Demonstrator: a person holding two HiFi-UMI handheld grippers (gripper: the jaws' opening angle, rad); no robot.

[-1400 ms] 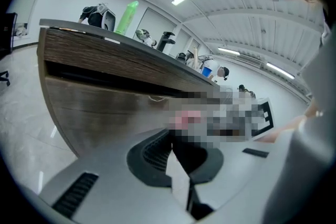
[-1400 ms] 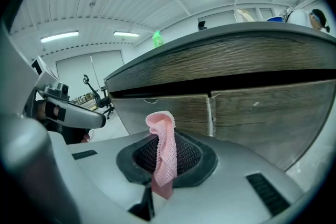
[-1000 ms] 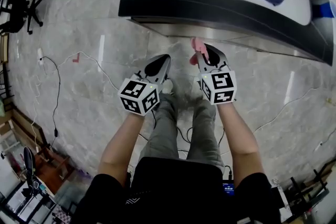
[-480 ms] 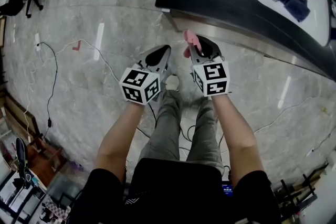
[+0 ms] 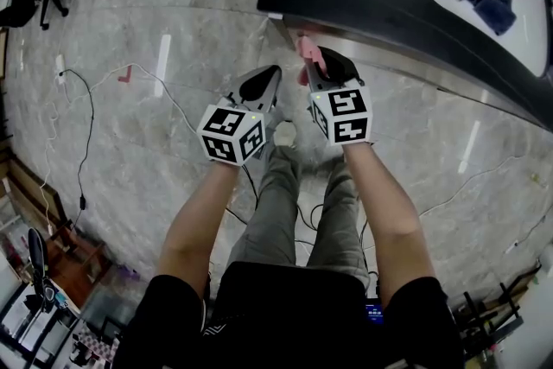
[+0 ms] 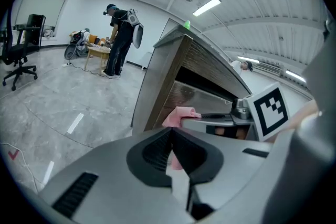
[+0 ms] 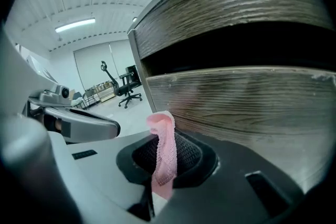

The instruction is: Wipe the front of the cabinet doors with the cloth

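My right gripper [image 7: 167,168] pinches a pink cloth [image 7: 163,139], whose tip pokes up close before the wood-grain cabinet door [image 7: 247,97] ahead. My left gripper [image 6: 171,152], alongside, is closed on nothing. I should press the cloth flat, then sweep sideways.

My left tongs [image 6: 171,135] closed, tips touching, nothing between. Just beyond: pink cloth [image 6: 177,114] at tip of my right tongs [image 6: 185,121], marker cube [image 6: 270,107] behind. Wood-grain cabinet [image 6: 176,78] ahead. Far left: office chair [image 6: 18,55], person [image 6: 119,34] standing.
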